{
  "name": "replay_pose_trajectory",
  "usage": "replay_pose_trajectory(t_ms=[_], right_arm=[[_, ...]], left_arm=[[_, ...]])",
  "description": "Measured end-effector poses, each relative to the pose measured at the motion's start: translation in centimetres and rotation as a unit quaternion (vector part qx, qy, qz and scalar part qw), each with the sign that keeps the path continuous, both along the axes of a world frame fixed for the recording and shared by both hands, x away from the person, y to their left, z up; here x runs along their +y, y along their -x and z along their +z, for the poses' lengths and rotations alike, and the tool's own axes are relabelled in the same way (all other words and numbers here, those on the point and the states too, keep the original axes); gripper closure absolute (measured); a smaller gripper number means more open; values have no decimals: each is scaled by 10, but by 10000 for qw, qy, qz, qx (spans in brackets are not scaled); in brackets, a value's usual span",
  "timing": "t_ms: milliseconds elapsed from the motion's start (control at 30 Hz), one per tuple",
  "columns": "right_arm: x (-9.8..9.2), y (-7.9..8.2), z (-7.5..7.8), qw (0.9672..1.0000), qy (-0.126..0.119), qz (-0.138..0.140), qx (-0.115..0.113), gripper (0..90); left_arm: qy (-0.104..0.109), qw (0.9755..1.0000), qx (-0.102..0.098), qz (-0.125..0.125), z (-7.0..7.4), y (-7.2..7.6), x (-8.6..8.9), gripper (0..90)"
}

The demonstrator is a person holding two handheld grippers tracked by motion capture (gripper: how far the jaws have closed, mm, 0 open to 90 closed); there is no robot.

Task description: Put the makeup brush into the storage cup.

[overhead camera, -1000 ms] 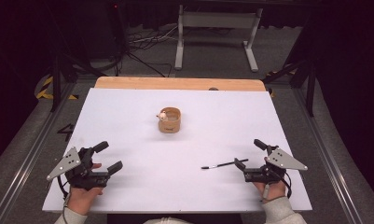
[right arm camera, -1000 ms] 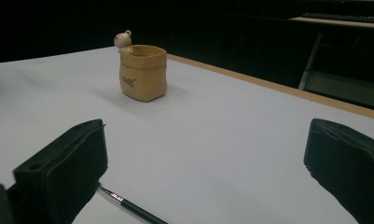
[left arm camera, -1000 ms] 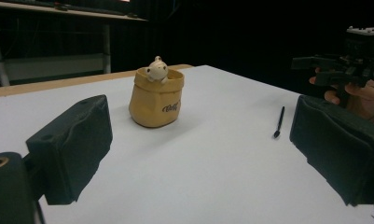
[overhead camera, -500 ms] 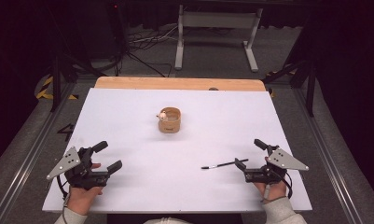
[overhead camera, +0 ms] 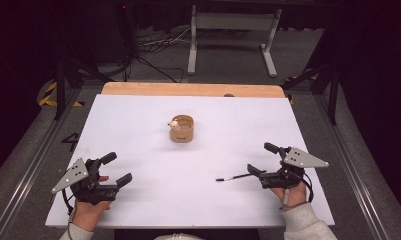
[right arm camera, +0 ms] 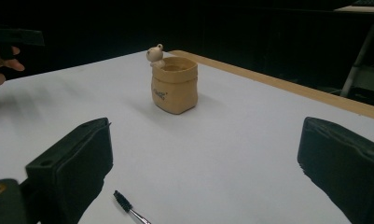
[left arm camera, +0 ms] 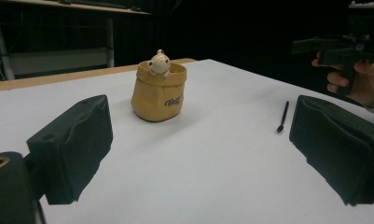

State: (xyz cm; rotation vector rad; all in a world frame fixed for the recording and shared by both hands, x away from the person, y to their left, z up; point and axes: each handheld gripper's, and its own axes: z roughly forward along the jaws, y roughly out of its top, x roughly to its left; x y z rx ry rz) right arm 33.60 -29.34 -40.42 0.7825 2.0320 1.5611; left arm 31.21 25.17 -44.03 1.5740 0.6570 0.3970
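Two grippers, both unclenched, jaws spread wide. Right gripper (overhead camera: 260,159) near right edge of table (overhead camera: 138,115); thin brush (overhead camera: 233,177) flat on table just beside lower jaw tip, ungrasped. Left gripper (overhead camera: 116,169) near front left corner.

Pot print: a short dark word on the front of the tan pot (left arm camera: 158,95), below the little figure (left arm camera: 158,62) — too blurred to read.
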Motion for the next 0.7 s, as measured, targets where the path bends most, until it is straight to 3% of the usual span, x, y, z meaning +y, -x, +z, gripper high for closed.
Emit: replay_pose_trajectory(t_ms=[267, 400, 467, 700], right_arm=[[18, -15, 4, 9999, 19, 113, 126, 9], [21, -23, 3, 9994, -207, 209, 207, 0], [23, -25, 3, 9995, -244, 185, 44, 0], [30, -28, 11, 9994, 151, 296, 134, 0]], left_arm=[[45, 10000, 25, 32, 0, 0, 2, 69], [42, 10000, 27, 13, 0, 0, 2, 71], [46, 10000, 27, 6, 0, 0, 3, 71], [72, 10000, 60, -8, 0, 0, 3, 78]])
